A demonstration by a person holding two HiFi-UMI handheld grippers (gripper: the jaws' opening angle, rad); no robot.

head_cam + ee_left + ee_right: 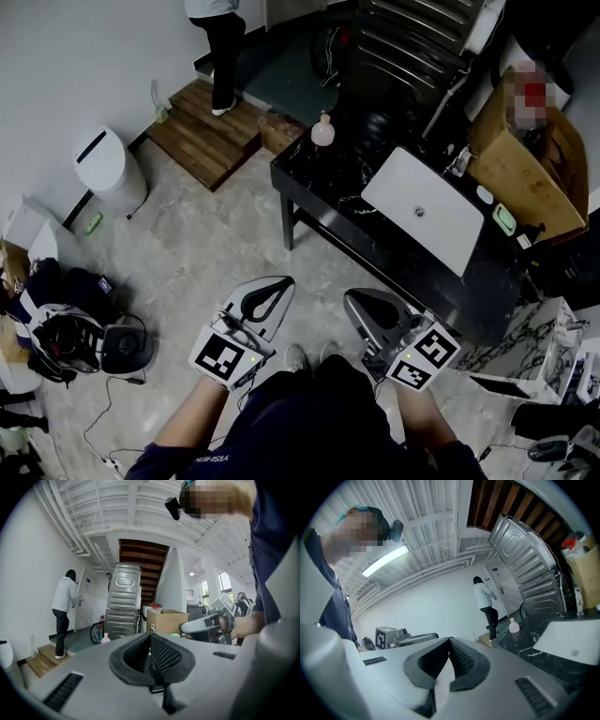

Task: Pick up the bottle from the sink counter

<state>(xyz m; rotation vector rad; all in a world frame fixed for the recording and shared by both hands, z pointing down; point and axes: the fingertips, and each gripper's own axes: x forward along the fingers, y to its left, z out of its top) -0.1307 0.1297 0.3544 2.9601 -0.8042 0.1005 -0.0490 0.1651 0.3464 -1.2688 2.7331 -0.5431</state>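
A small pale pink bottle (322,130) stands upright on the far left corner of the black marble counter (319,183), left of the white sink (424,220). Both grippers are held low over the floor, well short of the counter. The left gripper (280,283) is shut with nothing in it. The right gripper (352,299) is beside it, its tips together and empty. In the left gripper view the bottle (106,639) is small and far off, left of the jaw tips (150,635). In the right gripper view the bottle (513,626) is to the right of the gripper (450,640).
A person (217,56) stands on a wooden step (206,131) at a door beyond the counter. A white bin (108,169) stands at the left wall, with bags and cables (66,328) on the floor. A cardboard box (525,169) sits at the counter's right; a metal appliance (412,37) leans behind.
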